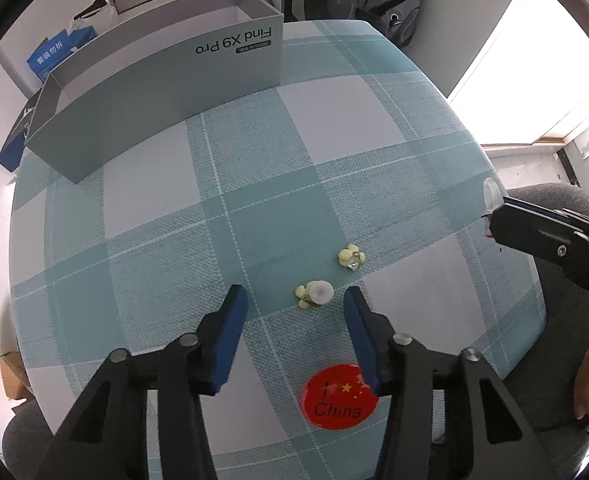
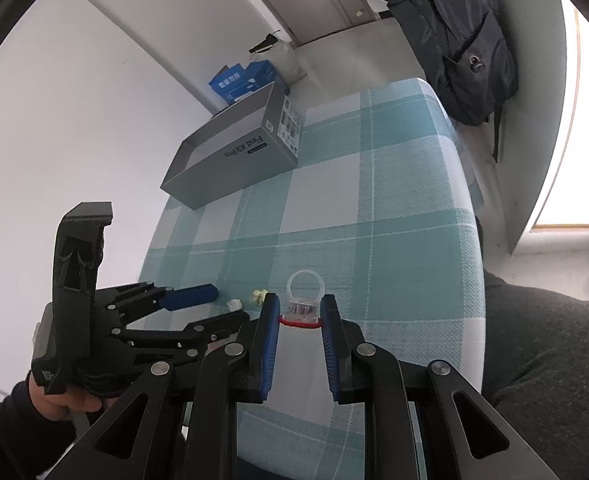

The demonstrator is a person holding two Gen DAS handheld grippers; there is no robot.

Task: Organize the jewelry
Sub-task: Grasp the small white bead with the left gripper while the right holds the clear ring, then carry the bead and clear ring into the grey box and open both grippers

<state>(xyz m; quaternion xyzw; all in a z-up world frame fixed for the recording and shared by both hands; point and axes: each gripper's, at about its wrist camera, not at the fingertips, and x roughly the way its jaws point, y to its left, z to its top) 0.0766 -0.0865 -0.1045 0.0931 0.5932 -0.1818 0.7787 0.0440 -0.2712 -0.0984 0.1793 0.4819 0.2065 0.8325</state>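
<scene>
The left gripper (image 1: 294,300), with black arms and blue pads, pointed down at the table with the teal and white checked cloth (image 1: 222,216). Its jaws stood partly apart and held nothing, though a small yellow flower earring with a white round back (image 1: 314,295) lay on the cloth between the tips, touching neither pad. A second little yellow flower earring (image 1: 351,258) lay just beyond the first one, a bit to the right. A round red sticker with stars and the word China (image 1: 336,398) sat nearer than the first earring, partly under the right pad. Far behind the earrings stood an open grey cardboard box (image 1: 166,76). The right gripper (image 2: 300,314) was squeezed on a clear plastic ring with a red bottom edge (image 2: 304,300), holding it up off the cloth to the right of the earrings.
</scene>
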